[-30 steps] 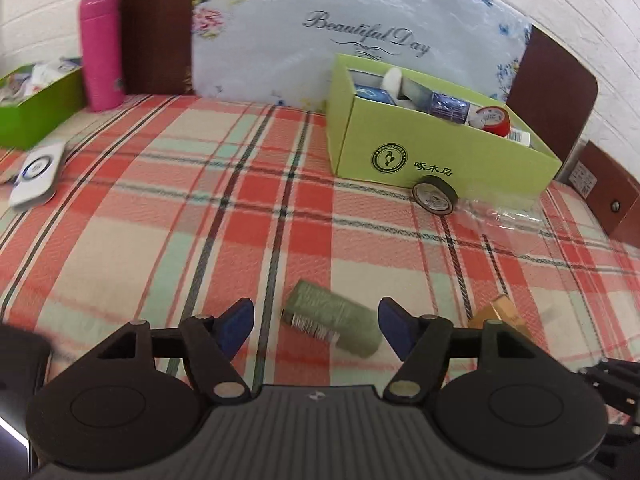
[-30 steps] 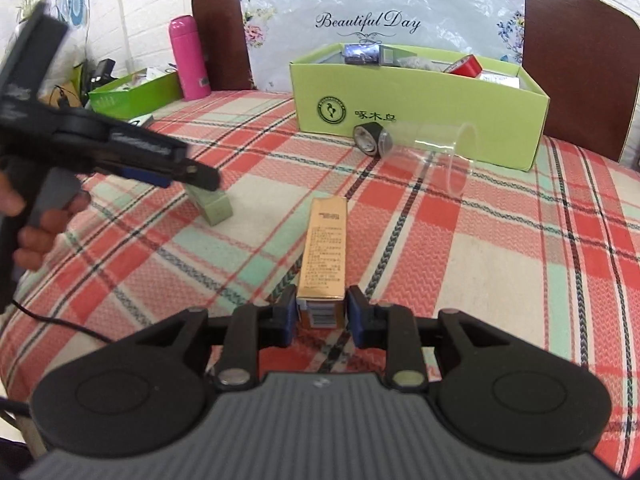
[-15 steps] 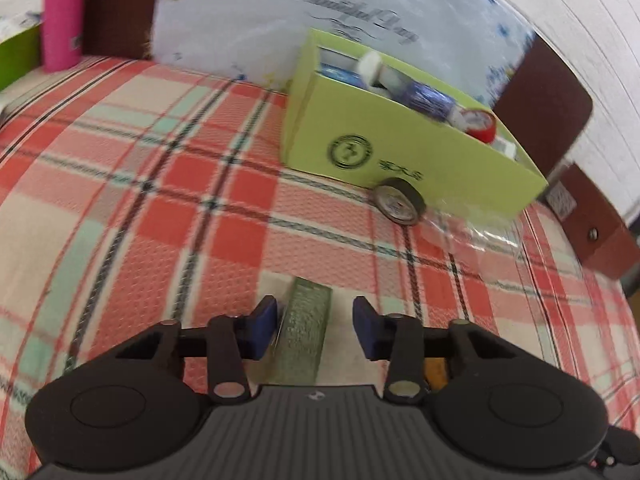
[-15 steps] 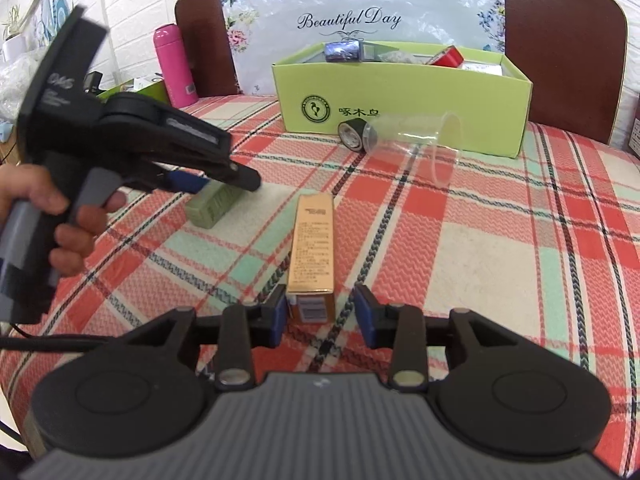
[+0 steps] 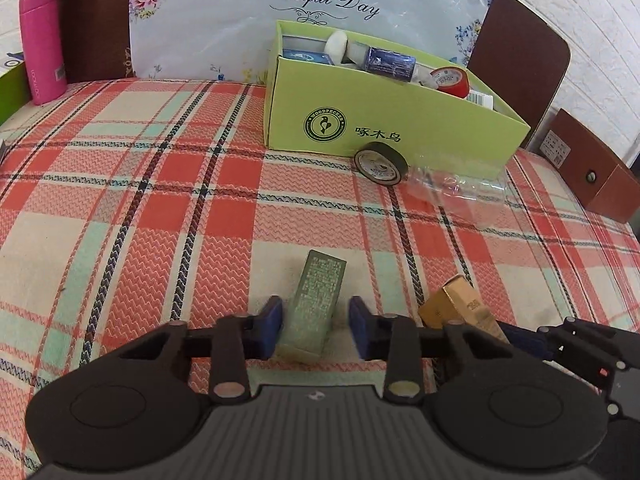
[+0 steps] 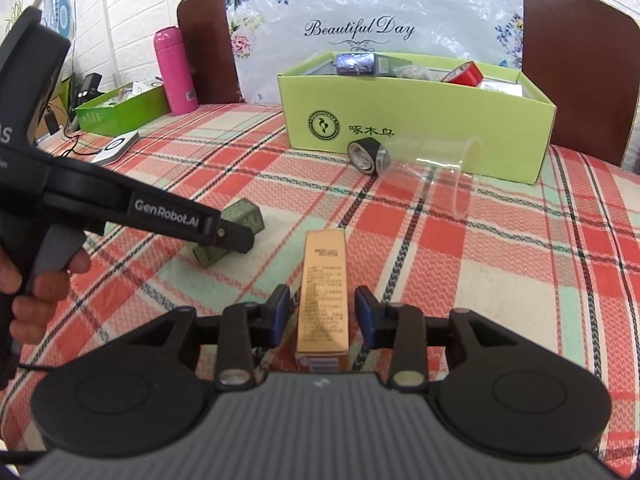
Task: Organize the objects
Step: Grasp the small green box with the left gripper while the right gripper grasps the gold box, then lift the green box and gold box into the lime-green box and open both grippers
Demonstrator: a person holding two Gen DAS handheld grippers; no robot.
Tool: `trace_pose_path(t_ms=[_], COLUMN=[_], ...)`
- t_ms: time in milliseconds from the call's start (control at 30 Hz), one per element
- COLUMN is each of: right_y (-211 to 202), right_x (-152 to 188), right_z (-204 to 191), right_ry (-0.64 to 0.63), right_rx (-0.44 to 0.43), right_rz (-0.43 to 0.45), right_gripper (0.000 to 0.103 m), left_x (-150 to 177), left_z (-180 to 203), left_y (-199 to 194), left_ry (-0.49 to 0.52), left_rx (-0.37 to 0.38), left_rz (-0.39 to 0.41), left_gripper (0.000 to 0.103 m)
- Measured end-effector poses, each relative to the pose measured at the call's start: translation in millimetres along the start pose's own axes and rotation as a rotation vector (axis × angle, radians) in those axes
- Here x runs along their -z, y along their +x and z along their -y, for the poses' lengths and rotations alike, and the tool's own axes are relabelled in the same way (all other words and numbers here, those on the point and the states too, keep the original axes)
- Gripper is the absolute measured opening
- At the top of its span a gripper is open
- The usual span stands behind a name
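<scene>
Our left gripper point(image 5: 316, 326) has just been closing around the small green carton point(image 5: 314, 308), fingers apart, not yet pressing. Our right gripper point(image 6: 320, 316) straddles the slim gold carton point(image 6: 323, 300), likewise unclamped, both lined up for lifting into the lime cardboard box point(image 5: 396, 128).

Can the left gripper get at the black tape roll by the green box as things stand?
Probably not right away. The left gripper has a green carton between its jaws, which have just been closing. The black tape roll lies beyond on open cloth against the green box; only the carton occupies it.
</scene>
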State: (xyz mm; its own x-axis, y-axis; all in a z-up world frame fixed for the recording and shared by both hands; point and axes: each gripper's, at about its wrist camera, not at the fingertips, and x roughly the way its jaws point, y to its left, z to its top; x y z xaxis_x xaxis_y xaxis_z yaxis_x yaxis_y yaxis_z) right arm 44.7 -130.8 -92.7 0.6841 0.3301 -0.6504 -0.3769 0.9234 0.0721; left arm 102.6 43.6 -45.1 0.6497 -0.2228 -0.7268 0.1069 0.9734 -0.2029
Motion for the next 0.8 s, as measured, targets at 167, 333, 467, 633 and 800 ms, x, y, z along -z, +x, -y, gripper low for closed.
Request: trace_pose_path(t_ms=[167,333,467,633,800], right_y=[1.6,-6.5,-21.3,-36.8,-43.5], right_x=[1.0,-3.1,-16.1,-40.6,-64.9], right_z=[1.5,6.7,13.7,27.8,48.4], right_ry=[-0.002,0.03,0.044,0.046,0.052], right_rx=[0.006,-0.012,-0.014,0.018,0.064], right_rz=[-0.015,0.011,0.068,0.157,0.22], right_gripper=[0.023,0.023,0.023,0.023,0.023], left_x=[-1.6,-8.5,-26.3,-61.9,-99.8], left_z=[3.8,12.2,23.1,43.4,60.1], left_y=[-2.3,-13.9,-26.5,-31.9,-24.4], left_ry=[0.004,0.025,0.043,0.089,0.11], left_rx=[0.009,0.031,0.072,0.105,0.13], left_rz=[-0.004,0.03,0.084,0.16,0.209], left_gripper=[0.024,0.024,0.024,0.024,0.024])
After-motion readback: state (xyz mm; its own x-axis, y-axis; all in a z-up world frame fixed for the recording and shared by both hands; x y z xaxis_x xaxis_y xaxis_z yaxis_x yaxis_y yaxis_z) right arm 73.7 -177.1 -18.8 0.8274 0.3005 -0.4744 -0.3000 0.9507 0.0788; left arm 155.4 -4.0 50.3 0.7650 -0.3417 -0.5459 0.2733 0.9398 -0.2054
